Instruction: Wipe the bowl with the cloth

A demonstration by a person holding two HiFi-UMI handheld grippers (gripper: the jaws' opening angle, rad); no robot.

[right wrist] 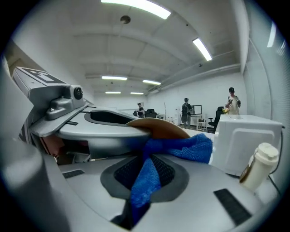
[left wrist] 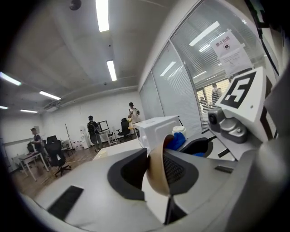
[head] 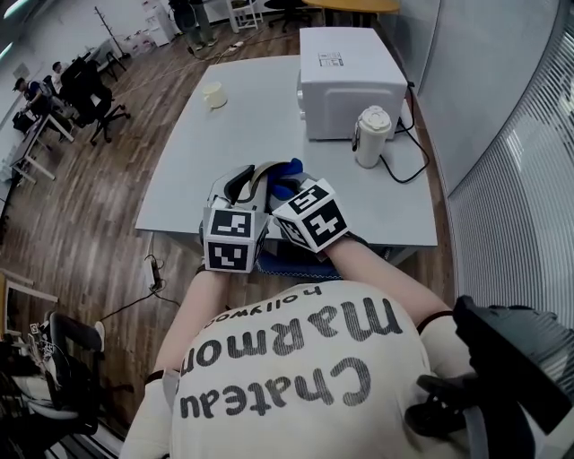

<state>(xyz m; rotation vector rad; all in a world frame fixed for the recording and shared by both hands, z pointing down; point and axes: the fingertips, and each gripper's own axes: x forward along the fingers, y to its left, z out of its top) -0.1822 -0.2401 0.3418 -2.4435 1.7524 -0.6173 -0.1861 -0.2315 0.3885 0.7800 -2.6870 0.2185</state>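
With the left gripper [left wrist: 154,156] clamped on the brown bowl's [left wrist: 157,181] wall, mid-frame above the table's [head: 224,134] near edge, and the right gripper [right wrist: 147,158] pinching the blue cloth [right wrist: 181,147] at its rim, the wipe likely goes best with the bowl held steady and the cloth swept round inside.

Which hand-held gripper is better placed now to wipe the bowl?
The right: the right hand-held gripper grips the blue cloth, already against the bowl; the left hand-held gripper only clamps the bowl's rim.

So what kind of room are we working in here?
Probably an open-plan office or lab: wheeled office chairs, a glass partition with blinds and ceiling strip lights.
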